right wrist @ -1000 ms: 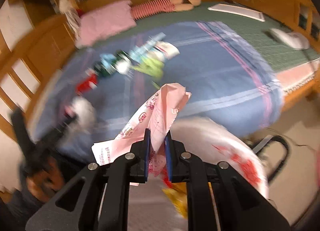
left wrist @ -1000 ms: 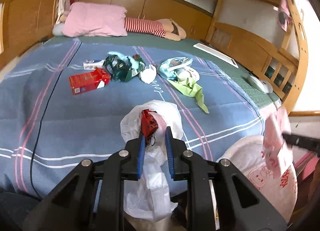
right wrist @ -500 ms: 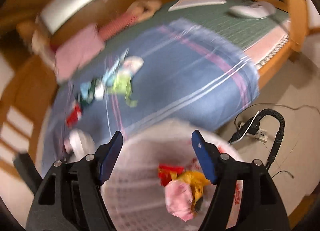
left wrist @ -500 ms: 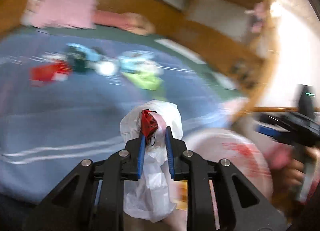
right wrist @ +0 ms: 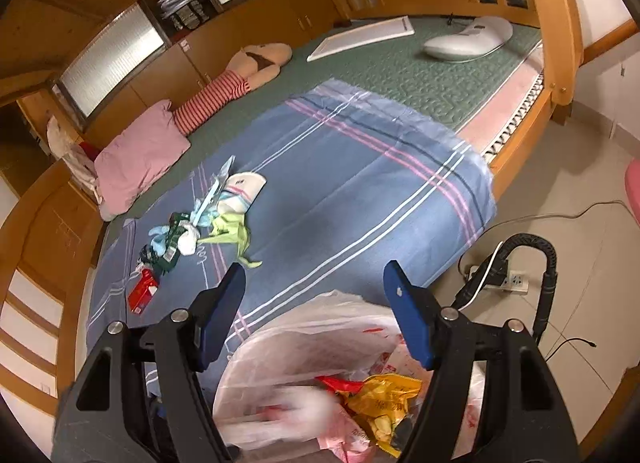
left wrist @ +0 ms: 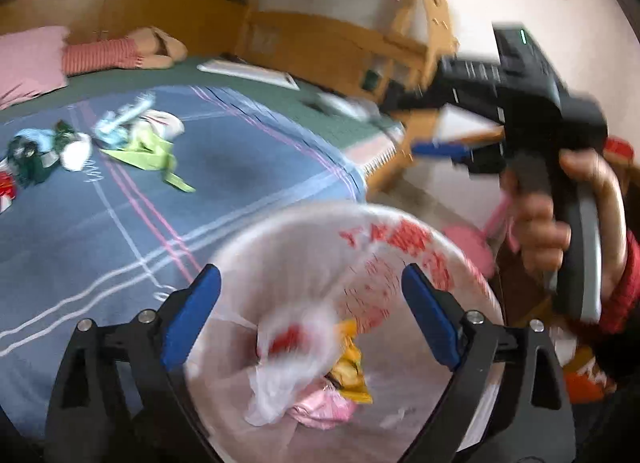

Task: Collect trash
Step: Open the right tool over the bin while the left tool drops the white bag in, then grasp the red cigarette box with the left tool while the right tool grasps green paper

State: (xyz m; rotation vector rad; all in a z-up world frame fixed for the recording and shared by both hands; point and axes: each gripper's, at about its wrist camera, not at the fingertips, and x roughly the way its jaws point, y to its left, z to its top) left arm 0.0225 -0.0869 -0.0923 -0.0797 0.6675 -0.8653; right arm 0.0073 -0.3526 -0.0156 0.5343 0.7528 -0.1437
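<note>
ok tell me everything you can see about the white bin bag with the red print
The bin bag is thin, translucent white plastic with red printing, its mouth stretched wide open beside the blue striped blanket at the bed's edge. Inside lie a yellow wrapper, pink wrapper, something red, and a blurred white plastic bag. The left gripper and right gripper are above it with jaws apart, touching nothing; both have just been opening.

Open blanket (right wrist: 360,199) beyond the trash bag (right wrist: 320,327); litter cluster (right wrist: 192,231) apparently crowds its left.
</note>
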